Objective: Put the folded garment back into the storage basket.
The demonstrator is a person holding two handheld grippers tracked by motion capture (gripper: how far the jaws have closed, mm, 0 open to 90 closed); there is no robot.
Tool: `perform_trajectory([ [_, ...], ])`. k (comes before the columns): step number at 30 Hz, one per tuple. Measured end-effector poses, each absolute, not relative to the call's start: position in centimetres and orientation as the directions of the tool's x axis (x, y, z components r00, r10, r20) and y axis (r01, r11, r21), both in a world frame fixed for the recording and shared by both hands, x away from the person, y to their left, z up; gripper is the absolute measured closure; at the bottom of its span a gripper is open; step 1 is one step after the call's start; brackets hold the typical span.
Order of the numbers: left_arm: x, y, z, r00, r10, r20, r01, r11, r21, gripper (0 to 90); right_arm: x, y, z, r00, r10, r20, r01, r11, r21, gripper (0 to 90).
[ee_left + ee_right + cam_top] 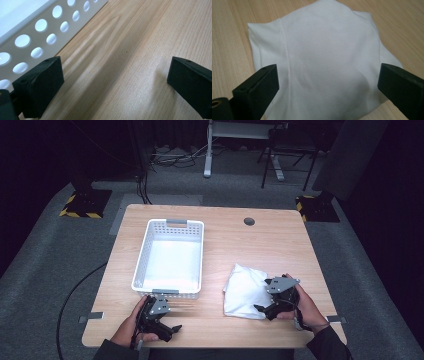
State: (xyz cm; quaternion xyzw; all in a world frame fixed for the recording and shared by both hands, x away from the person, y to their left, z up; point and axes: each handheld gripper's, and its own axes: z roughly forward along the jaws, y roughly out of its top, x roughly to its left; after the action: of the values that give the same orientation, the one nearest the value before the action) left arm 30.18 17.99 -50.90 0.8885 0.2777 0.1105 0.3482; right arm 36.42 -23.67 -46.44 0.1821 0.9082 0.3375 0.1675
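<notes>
White cloth flat on table, right of basket. Right gripper low at cloth's near edge, jaws wide apart. Left gripper by basket, jaws apart over bare wood.

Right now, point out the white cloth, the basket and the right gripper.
white cloth (322,55): right gripper view, middle of the fabric.
basket (170,222): high view, far rim.
right gripper (261,310): high view, between its fingertips.

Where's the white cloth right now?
In the high view the cloth lies on the table's right half, right of the basket, beside the right gripper.
</notes>
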Motion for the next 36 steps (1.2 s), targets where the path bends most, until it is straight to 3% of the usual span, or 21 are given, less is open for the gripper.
perform_trajectory([
  [26, 30.2, 18.0, -50.9, 0.821, 0.57, 0.003, 0.417, -0.603, 0.68, 0.5, 39.1, -22.2, -49.2, -0.886, 0.439, -0.15, 0.249, 0.724, 0.644, 0.8],
  [33, 30.2, 18.0, -50.9, 0.821, 0.571, 0.0, 0.419, -0.602, 0.68, 0.6, 39.6, -22.6, -50.1, -0.884, 0.459, -0.086, 0.285, 0.676, 0.679, 0.7],
  [36, 30.2, 18.0, -50.9, 0.821, 0.571, -0.001, 0.419, -0.601, 0.681, 0.6, 39.5, -22.8, -50.2, -0.883, 0.466, -0.063, 0.301, 0.664, 0.684, 4.8],
])
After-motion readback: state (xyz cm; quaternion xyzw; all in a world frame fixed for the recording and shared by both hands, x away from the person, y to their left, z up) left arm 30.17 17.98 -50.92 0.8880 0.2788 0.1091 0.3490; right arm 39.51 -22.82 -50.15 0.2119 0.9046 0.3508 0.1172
